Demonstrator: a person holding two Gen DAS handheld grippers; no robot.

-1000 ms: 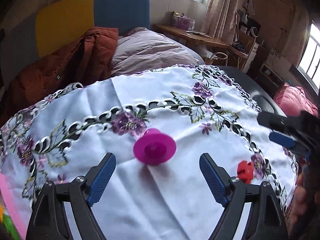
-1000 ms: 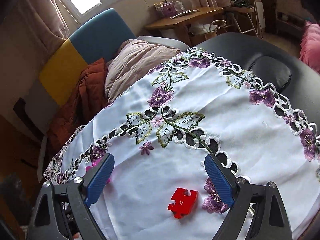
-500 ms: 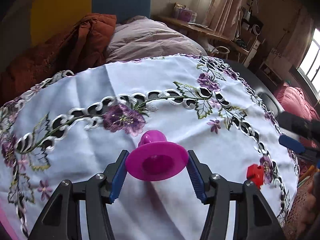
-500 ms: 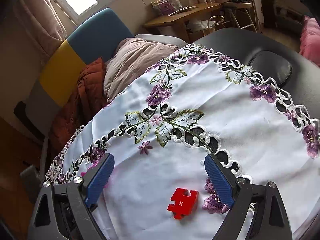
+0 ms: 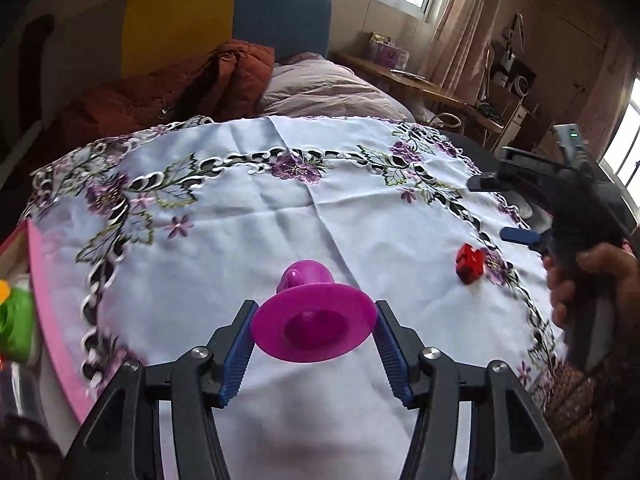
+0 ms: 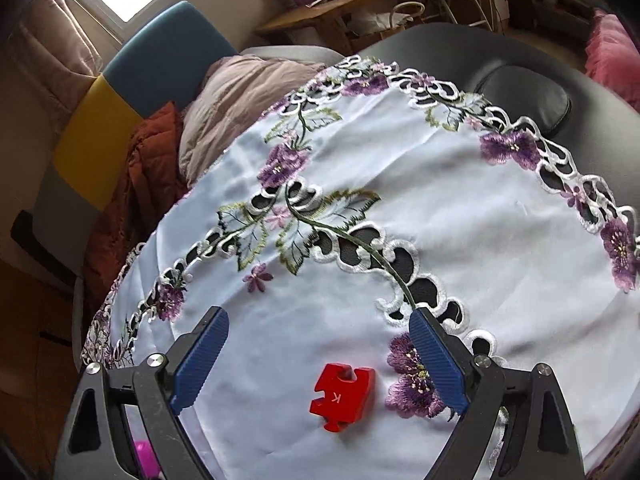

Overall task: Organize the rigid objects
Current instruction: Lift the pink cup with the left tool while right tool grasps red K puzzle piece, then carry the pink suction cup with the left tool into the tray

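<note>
Though cut off at 9 o'clock, pink bin (image 5: 44, 280) shows a green toy (image 5: 16, 320) inside. Left tool (image 5: 314, 336) pinches magenta funnel (image 5: 314, 328) above desk cloth (image 5: 248, 232); right tool (image 6: 316, 356) spread, red puzzle pc (image 6: 342, 396) on cloth btwn its tips.

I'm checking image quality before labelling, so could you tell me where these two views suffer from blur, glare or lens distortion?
Left wrist view: the pink-rimmed box and the cloth near it smear with motion blur at the left edge, the windows blow out, and the magenta cup stays sharp. Right wrist view: crisp overall, the K on the red puzzle piece is readable, the window glares, and fisheye bulges the tablecloth.
</note>
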